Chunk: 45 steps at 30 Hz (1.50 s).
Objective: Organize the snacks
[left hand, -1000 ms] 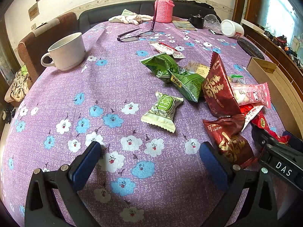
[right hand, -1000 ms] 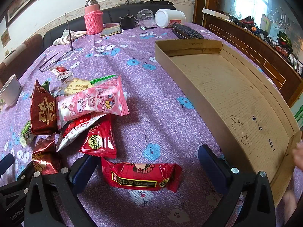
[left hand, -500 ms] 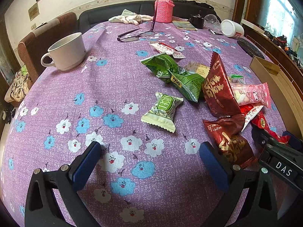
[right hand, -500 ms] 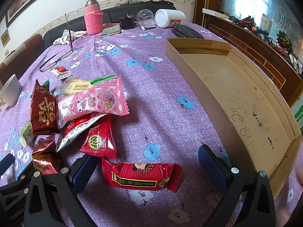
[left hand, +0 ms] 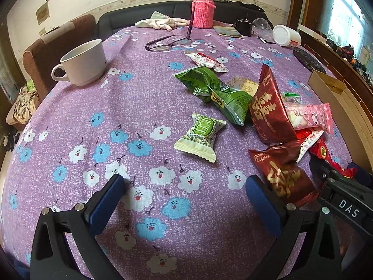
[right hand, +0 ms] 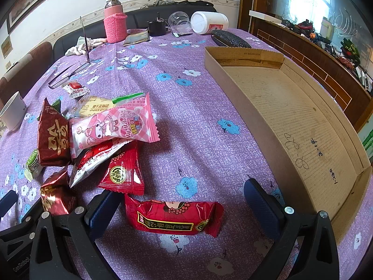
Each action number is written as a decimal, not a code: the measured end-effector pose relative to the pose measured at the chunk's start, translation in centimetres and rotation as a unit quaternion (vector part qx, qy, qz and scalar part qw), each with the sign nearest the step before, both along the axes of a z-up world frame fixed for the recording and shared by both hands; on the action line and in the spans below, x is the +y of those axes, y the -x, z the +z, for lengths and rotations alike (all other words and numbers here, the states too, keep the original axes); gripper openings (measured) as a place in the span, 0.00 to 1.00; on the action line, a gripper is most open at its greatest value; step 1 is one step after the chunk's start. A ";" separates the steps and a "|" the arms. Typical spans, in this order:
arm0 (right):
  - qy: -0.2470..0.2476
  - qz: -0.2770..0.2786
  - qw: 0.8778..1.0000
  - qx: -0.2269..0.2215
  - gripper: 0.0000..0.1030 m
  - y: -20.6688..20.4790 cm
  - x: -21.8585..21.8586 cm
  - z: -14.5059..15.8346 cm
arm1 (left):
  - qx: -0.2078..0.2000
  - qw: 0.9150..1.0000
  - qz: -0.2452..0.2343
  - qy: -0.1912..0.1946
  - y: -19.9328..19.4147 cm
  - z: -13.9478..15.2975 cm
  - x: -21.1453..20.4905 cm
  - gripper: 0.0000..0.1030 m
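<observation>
Both spread wide, left gripper (left hand: 185, 192) and right gripper (right hand: 181, 200), pinching nothing. Readable: "My Melo" on pink packet (right hand: 112, 126); "WY 30X20X10CM" on cardboard tray (right hand: 244, 57).

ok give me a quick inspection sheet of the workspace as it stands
surface: table with purple flowered cloth, some wrinkles
job's things: snack packets heaped left of the cardboard tray, which holds nothing; long red packet lies apart, between the right gripper's fingers; pale green packet lies alone ahead of the left gripper
clutter: white mug, glasses, pink flask, white jar on its side, cloth
grippers: left gripper open, holding nothing; right gripper open, astride the long red packet
cables: nothing seen
surroundings: dark sofa, brown chair, wooden sideboard, window
</observation>
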State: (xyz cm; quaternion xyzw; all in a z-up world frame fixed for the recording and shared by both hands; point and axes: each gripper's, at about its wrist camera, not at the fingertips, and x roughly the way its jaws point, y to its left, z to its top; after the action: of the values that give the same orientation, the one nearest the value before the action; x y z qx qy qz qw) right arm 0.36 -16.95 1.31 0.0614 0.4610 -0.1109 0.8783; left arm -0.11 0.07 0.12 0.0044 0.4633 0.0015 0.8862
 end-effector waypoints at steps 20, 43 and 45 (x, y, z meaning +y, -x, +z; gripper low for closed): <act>-0.035 0.055 0.997 0.035 1.00 1.0 0.2 0.2 | -0.004 1.000 -0.001 0.003 -0.2 0.0 0.1 1.00; -0.113 0.198 0.972 -0.055 0.60 5.2 -2.5 2.1 | -0.044 0.986 -0.135 0.085 3.3 3.6 2.8 0.53; -0.119 0.223 0.966 -0.055 0.60 5.0 -3.1 2.4 | -0.049 0.985 -0.156 0.061 3.8 4.3 1.4 0.50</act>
State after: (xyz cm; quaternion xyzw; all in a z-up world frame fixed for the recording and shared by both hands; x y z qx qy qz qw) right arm -4.60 -20.01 3.68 0.0675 0.4240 0.1472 0.8911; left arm -3.90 1.50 4.40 0.0223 0.4118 -0.1646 0.8960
